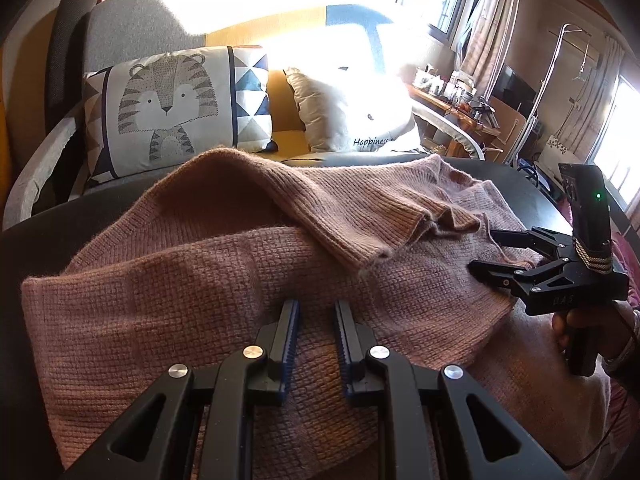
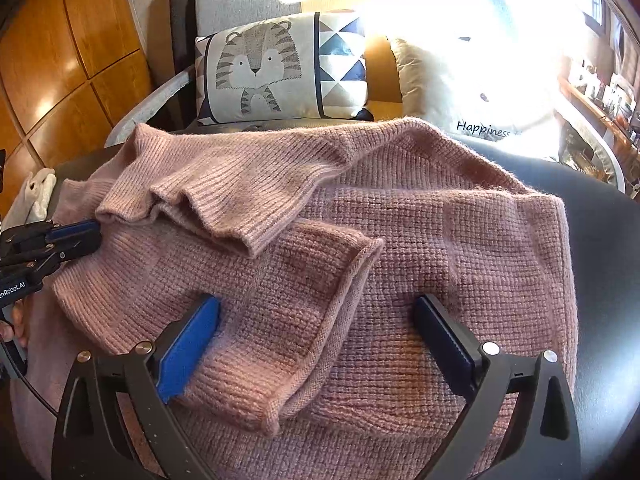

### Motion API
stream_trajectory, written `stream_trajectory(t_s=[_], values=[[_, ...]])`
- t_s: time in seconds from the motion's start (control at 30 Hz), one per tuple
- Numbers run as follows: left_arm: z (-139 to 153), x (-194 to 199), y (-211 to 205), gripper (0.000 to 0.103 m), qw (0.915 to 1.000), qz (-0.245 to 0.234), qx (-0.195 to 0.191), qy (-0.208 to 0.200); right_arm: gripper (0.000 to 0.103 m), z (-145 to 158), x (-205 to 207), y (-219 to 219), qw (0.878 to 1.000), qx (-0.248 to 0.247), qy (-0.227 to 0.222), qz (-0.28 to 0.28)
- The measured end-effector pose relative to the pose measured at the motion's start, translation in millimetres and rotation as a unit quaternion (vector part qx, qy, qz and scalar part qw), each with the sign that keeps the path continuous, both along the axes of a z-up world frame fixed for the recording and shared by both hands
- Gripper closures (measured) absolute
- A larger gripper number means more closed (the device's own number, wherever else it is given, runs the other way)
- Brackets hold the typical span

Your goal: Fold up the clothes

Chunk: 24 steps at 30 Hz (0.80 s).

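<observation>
Sleeves [image 2: 208,196] of the pink sweater [image 2: 420,240] lay drawn across its body, so the fold looked partly made; the body was not yet doubled over, and its near hem draped off the table's [image 2: 608,248] front edge. Long axis ran roughly along that edge, though which end held the collar could not be told. The left gripper [image 1: 316,320] had its jaws slightly parted over the knit, gripping nothing; the right gripper [image 2: 316,320] was spread wide above it.
</observation>
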State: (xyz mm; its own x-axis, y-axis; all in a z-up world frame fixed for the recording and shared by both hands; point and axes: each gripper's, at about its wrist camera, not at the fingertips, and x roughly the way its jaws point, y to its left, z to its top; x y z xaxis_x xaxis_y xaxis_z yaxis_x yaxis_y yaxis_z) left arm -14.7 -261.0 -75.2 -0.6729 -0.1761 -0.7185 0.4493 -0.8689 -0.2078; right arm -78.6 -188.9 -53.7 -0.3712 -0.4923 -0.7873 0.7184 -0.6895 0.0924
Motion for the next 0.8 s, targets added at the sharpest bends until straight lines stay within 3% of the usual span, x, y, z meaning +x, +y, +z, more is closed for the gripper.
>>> stream_trajectory(t_s=[0.37, 0.8], values=[[0, -28, -32, 0.085, 0.9997, -0.006, -0.024, -0.001, 0.000, 2, -28, -22, 1.000, -0.005, 0.006, -0.007], [2, -36, -28, 0.084, 0.9982, 0.001, -0.057, -0.017, 0.000, 9, -32, -33, 1.000, -0.012, 0.010, -0.017]])
